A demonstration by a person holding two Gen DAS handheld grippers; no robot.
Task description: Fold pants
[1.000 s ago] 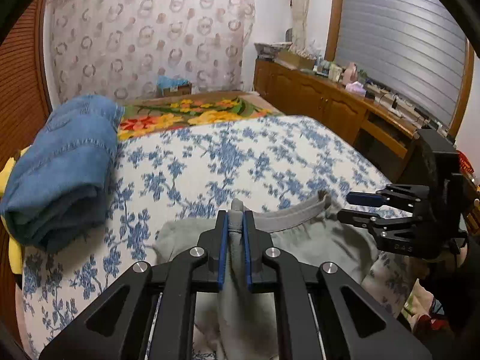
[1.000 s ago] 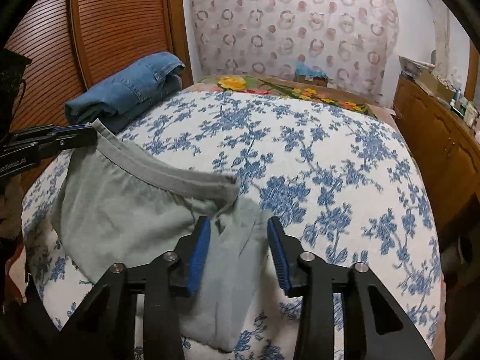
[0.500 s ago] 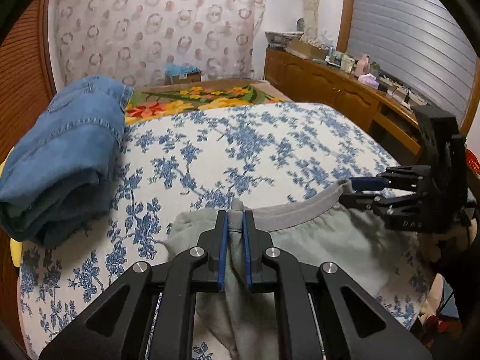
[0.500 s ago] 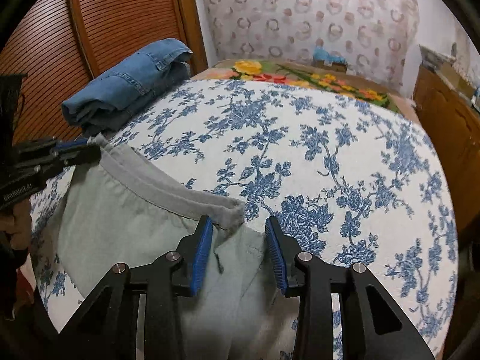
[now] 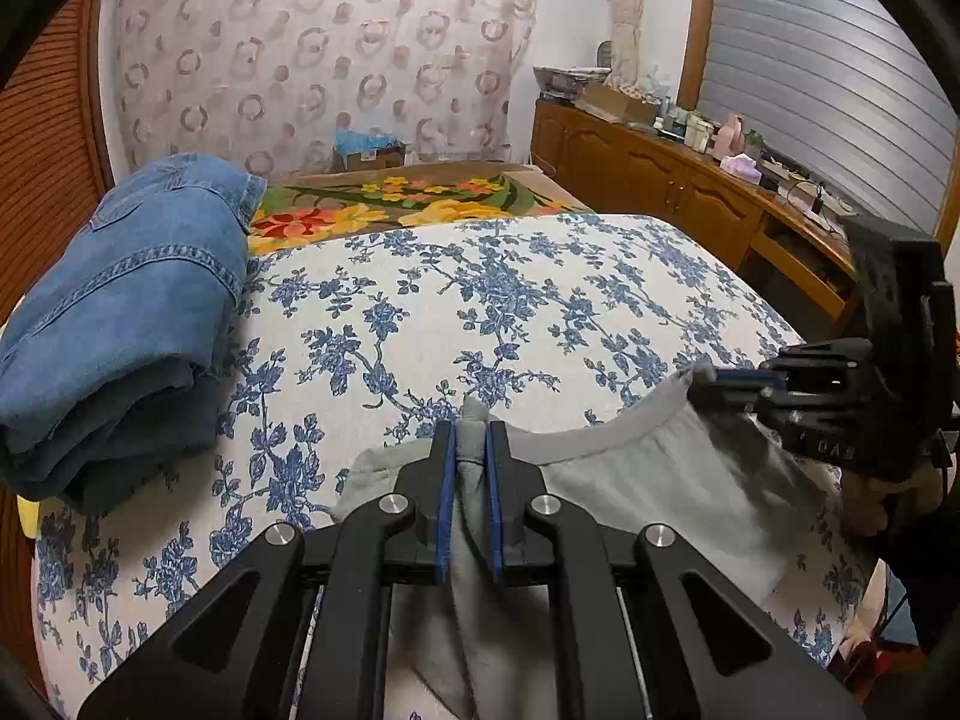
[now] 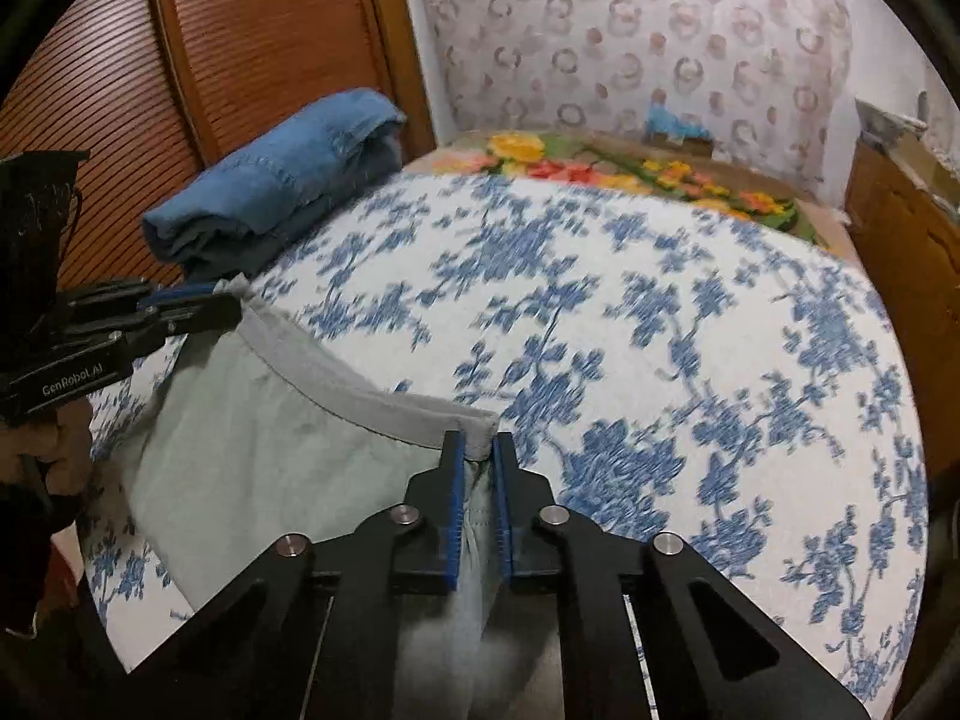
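The pants point(image 5: 648, 480), pale grey-green, lie on the bed point(image 5: 480, 312) under both grippers, waistband point(image 6: 360, 384) stretched between them. The left gripper point(image 5: 471, 450) pinches one waistband corner between its pads; the right gripper point(image 6: 478, 462) has just been closing and now nips the other. Beyond the fingertips, folded jeans point(image 5: 120, 312) rest at the bed's left edge.
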